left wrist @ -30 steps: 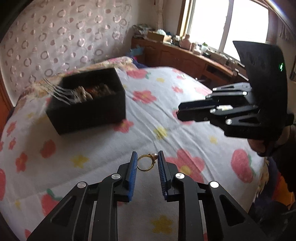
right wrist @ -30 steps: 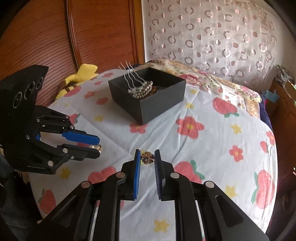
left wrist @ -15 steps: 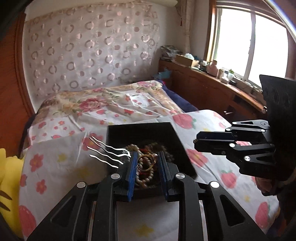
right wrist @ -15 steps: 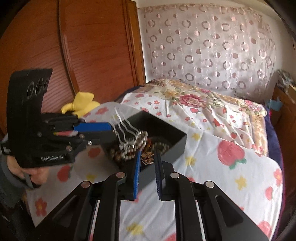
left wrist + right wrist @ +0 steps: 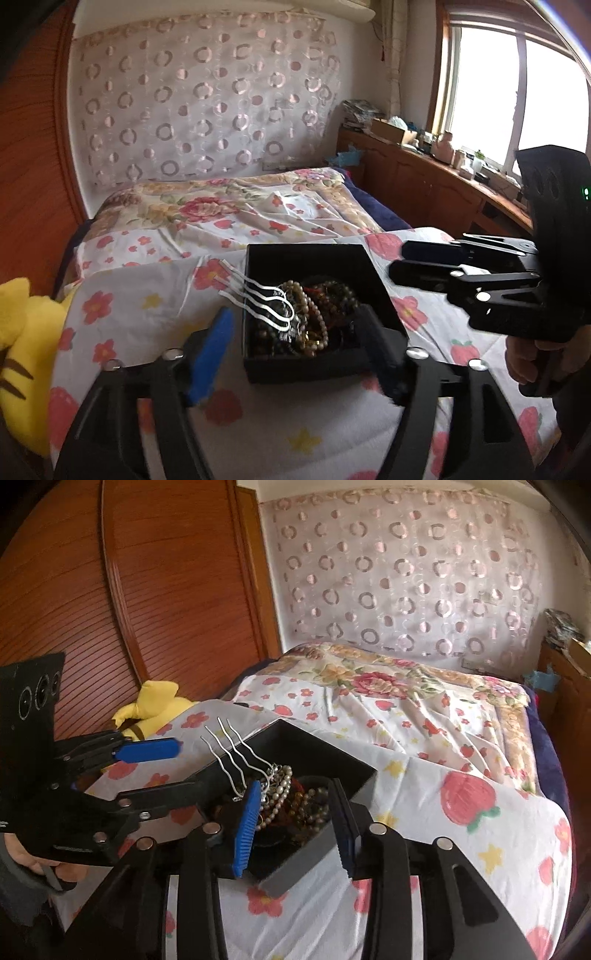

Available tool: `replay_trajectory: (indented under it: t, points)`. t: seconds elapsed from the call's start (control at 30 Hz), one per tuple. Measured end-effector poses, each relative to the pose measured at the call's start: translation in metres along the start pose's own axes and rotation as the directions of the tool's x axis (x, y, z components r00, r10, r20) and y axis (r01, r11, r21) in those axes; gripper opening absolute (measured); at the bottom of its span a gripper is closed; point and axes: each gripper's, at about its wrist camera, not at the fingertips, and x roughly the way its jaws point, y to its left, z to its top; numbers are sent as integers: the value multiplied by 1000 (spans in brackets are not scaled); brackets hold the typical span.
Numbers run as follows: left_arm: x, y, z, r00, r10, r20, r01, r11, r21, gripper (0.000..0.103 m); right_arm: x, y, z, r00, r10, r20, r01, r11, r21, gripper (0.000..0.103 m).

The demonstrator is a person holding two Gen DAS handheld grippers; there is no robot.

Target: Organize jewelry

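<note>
A black box [image 5: 306, 249] sits on the floral bedspread, full of beaded bracelets [image 5: 314, 314], with a silver wavy hair comb [image 5: 258, 299] poking out over its left rim. My left gripper [image 5: 295, 354] hovers over the box's near edge. Its jaws are opening and nothing is between the pads. My right gripper [image 5: 295, 827] hangs over the same box [image 5: 291, 871], above the bracelets [image 5: 280, 797] and beside the comb [image 5: 236, 757]. Its jaws are also opening, with nothing held. Each gripper shows in the other's view: the right gripper [image 5: 397, 261] and the left gripper [image 5: 188, 768].
A yellow plush toy [image 5: 22, 350] lies at the bed's left side, next to a wooden wardrobe [image 5: 110, 590]. A wooden sideboard [image 5: 424, 177] with clutter runs under the window on the right. A person's hand [image 5: 524, 362] holds the right gripper.
Both grippers travelled from above the bedspread to above the box. The gold ring in the left jaws and the flower piece in the right jaws are gone, and both jaws stand wider.
</note>
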Motion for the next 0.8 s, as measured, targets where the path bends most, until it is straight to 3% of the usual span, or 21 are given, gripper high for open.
replay_trajectory:
  t: [0.03, 0.1, 0.13, 0.2, 0.3, 0.37, 0.5, 0.63, 0.8]
  points:
    - [-5, -1, -1, 1000, 8, 7, -8, 1000, -2, 79, -10, 3, -5, 1000, -20, 15, 20, 1000, 6, 41]
    - [-24, -5, -9, 999, 27, 26, -26, 1000, -6, 80, -31, 9, -17, 998, -55, 39, 55, 998, 23, 53]
    - [-34, -7, -13, 999, 42, 35, -41, 999, -13, 88, -42, 12, -24, 995, -77, 56, 75, 997, 34, 66]
    - [-52, -11, -17, 996, 67, 60, -66, 998, -18, 96, -63, 21, -37, 990, -115, 85, 111, 993, 45, 77]
    - [-83, -19, -28, 989, 110, 97, -108, 994, -22, 96, -93, 34, -56, 981, -154, 117, 146, 987, 73, 87]
    - [-101, -24, -35, 986, 126, 109, -123, 992, -34, 96, -115, 41, -66, 974, -170, 149, 155, 982, 104, 99]
    - [-130, -33, -47, 980, 150, 128, -145, 988, -52, 96, -149, 53, -78, 954, -228, 193, 202, 969, 145, 101]
    - [-151, -40, -59, 967, 216, 132, -210, 976, -60, 96, -171, 63, -89, 931, -306, 200, 274, 946, 172, 101]
    - [-162, -46, -68, 970, 200, 141, -193, 979, -61, 96, -177, 71, -99, 921, -340, 192, 309, 935, 173, 101]
